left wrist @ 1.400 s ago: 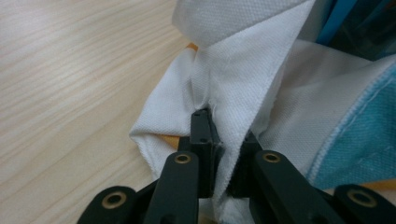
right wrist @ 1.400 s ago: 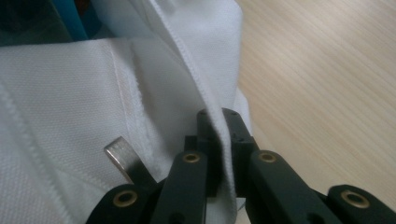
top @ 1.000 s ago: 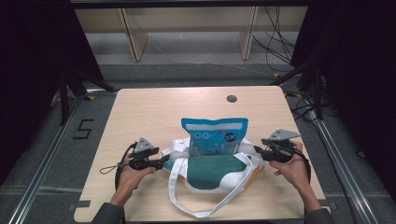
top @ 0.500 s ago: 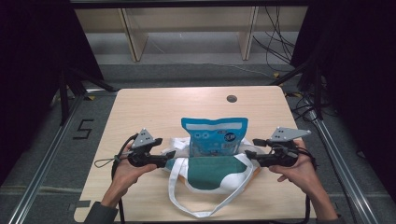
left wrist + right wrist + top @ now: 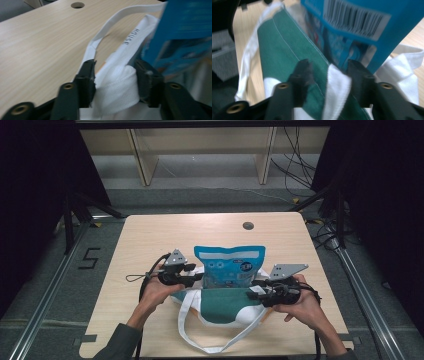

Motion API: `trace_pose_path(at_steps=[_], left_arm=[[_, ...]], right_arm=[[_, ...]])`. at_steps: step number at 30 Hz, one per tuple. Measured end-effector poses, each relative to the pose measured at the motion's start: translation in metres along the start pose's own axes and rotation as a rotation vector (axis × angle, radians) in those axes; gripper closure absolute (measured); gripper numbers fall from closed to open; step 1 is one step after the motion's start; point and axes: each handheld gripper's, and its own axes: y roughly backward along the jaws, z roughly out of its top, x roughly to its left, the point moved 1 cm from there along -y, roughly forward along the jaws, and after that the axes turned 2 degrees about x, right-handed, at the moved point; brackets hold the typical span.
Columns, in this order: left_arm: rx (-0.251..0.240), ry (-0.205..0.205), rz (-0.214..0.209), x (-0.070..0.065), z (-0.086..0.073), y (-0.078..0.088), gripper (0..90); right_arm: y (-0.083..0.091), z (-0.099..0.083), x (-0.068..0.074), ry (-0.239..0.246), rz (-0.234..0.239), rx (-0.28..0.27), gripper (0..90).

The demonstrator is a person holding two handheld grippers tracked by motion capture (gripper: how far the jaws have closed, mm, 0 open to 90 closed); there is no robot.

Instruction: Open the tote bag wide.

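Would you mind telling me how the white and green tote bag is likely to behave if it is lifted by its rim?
The tote bag would probably sag: its cloth bunches softly between the left tongs. Its long straps lie limp on the table and would likely dangle. The blue pouch stands half out of the mouth and might tip or slide.

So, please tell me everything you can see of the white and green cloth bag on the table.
The white and green cloth tote bag lies flat on the wooden table, its mouth away from the person. Its front panel is green, its edges and long straps white woven cloth. A blue plastic pouch sticks out of the mouth. The left gripper and the right gripper each pinch a bunched mouth edge.
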Motion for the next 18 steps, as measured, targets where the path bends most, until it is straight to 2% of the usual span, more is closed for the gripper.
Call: trace_pose_path(at_steps=[1,3,4,5,6,7,8,9,11,12,13,15,17,18], left_arm=[[-0.008,0.019,-0.007,0.003,-0.001,-0.005,63.4],[-0.006,0.036,0.011,0.009,-0.001,-0.013,69.7],[0.016,0.012,0.021,0.014,0.000,-0.017,71.5],[0.033,0.021,0.029,0.017,0.001,-0.019,73.2],[0.042,0.039,0.030,0.019,0.001,-0.022,74.0],[0.039,0.054,0.036,0.019,0.001,-0.024,74.5],[0.067,0.026,0.040,0.021,0.001,-0.026,74.6],[0.081,0.019,0.045,0.023,0.000,-0.028,74.8],[0.096,0.043,0.046,0.024,-0.005,-0.034,74.9],[0.109,0.051,0.044,0.026,-0.007,-0.037,75.0],[0.127,0.064,0.050,0.028,-0.010,-0.041,75.4],[0.144,0.073,0.053,0.029,-0.014,-0.046,76.2],[0.150,0.082,0.043,0.031,-0.021,-0.053,76.4],[0.148,0.113,0.035,0.033,-0.028,-0.058,76.5]], right_arm=[[0.002,-0.002,0.003,0.000,-0.008,0.013,65.3],[0.009,-0.006,0.004,0.039,0.009,0.022,76.1],[0.010,-0.008,0.004,0.052,0.016,0.014,78.5],[0.015,-0.012,0.008,0.043,0.015,0.030,80.8],[0.016,-0.015,0.009,0.070,0.038,0.035,82.1],[0.017,-0.018,0.013,0.069,0.054,0.047,82.8],[0.017,-0.020,0.015,0.082,0.064,0.061,83.1],[0.015,-0.024,0.020,0.078,0.065,0.078,83.2],[0.007,-0.034,0.027,0.086,0.062,0.151,83.4],[0.002,-0.037,0.029,0.090,0.070,0.158,83.5],[-0.003,-0.041,0.031,0.078,0.069,0.188,83.6],[-0.015,-0.049,0.033,0.087,0.079,0.231,84.0],[-0.023,-0.054,0.033,0.070,0.081,0.242,84.2],[-0.026,-0.056,0.032,0.061,0.079,0.243,84.2]])
